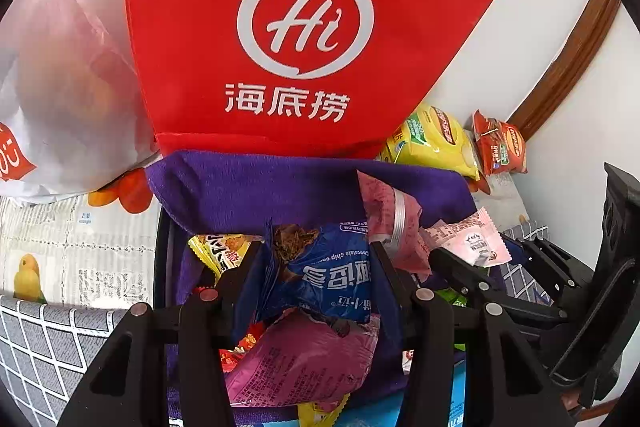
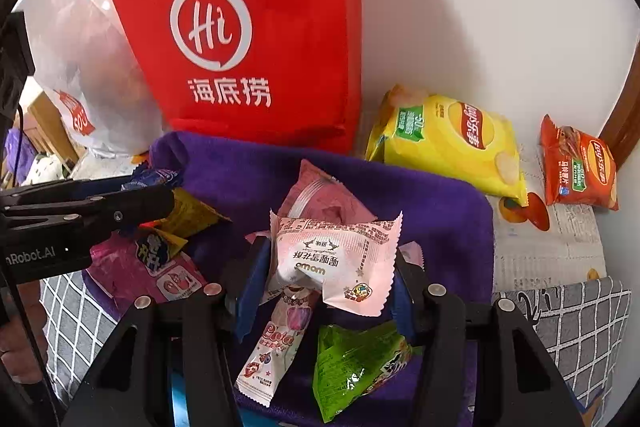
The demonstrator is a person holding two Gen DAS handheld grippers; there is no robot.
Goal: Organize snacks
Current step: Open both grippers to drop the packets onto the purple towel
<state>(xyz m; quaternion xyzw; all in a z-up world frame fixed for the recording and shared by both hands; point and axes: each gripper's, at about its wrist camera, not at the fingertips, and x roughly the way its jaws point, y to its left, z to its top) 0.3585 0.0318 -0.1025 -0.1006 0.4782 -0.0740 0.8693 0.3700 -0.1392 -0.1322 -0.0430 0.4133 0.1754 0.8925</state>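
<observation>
My left gripper point(image 1: 316, 267) is shut on a blue chocolate-chip cookie packet point(image 1: 332, 275), held over a bin lined with purple cloth point(image 1: 260, 187). Just to its right, my right gripper point(image 2: 332, 267) is shut on a pink-and-white snack packet point(image 2: 336, 255) above the same purple cloth point(image 2: 440, 219). In the bin lie a magenta packet point(image 1: 304, 359), a yellow one point(image 1: 216, 247), a pink one point(image 2: 320, 195), a green one point(image 2: 360, 363) and a long Lota stick packet point(image 2: 276, 339). The right wrist view shows the left gripper point(image 2: 168, 199) at the left edge.
A tall red bag point(image 1: 300, 27) stands right behind the bin, with a white plastic bag point(image 1: 60, 87) to its left. A yellow chips bag point(image 2: 452, 143) and a small red-orange chips bag point(image 2: 576, 167) lie by the wall at the right. Wooden trim point(image 1: 572, 59) runs up the right.
</observation>
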